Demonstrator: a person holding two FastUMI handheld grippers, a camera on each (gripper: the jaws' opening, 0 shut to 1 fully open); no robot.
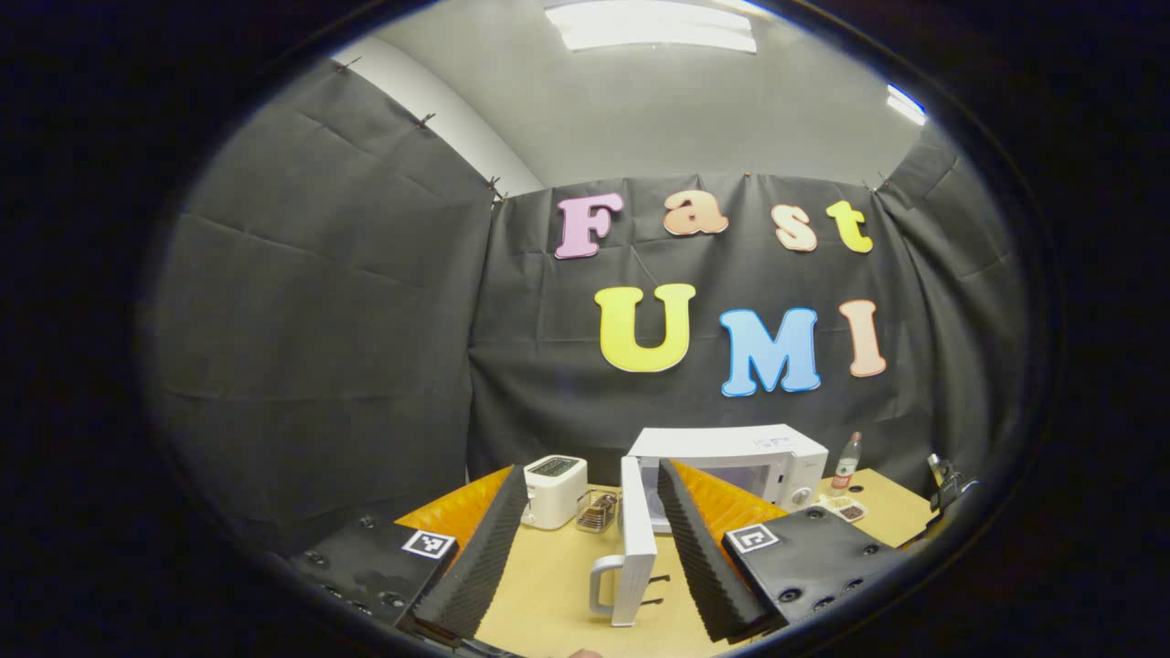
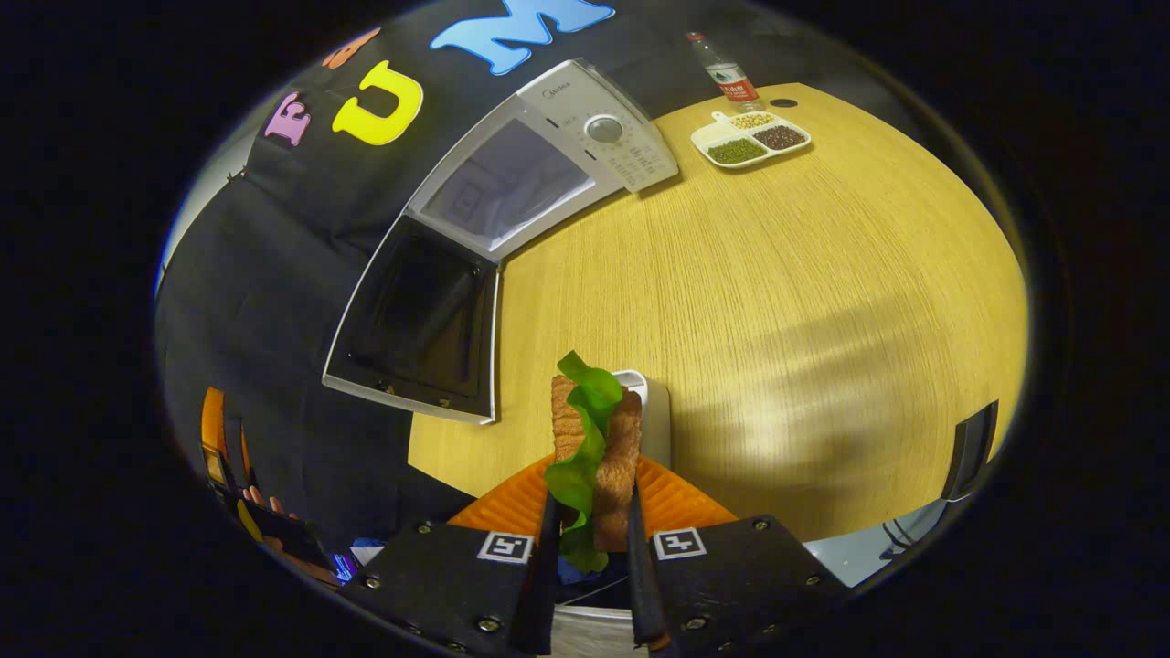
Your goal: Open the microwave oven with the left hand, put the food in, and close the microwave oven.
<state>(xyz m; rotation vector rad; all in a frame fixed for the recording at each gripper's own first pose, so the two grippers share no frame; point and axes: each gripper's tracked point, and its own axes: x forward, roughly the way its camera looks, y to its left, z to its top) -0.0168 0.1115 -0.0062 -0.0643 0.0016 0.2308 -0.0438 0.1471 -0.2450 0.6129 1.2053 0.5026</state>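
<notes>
While the left claw (image 1: 592, 548) stands spread wide with nothing between its fingers, the microwave oven (image 1: 731, 466) sits ahead of it on the worktop (image 1: 548, 585), door (image 1: 635, 539) swung open toward the claw. Right claw (image 2: 590, 539) is clamped on the sandwich (image 2: 594, 448); the open oven lies ahead to its left.

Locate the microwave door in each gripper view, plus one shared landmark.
Left gripper view: microwave door stands open, edge-on, bottom centre.
Right gripper view: microwave door swung open, left of centre, dark inner side showing.
Shared landmark: bottle at the table's far edge.
</notes>
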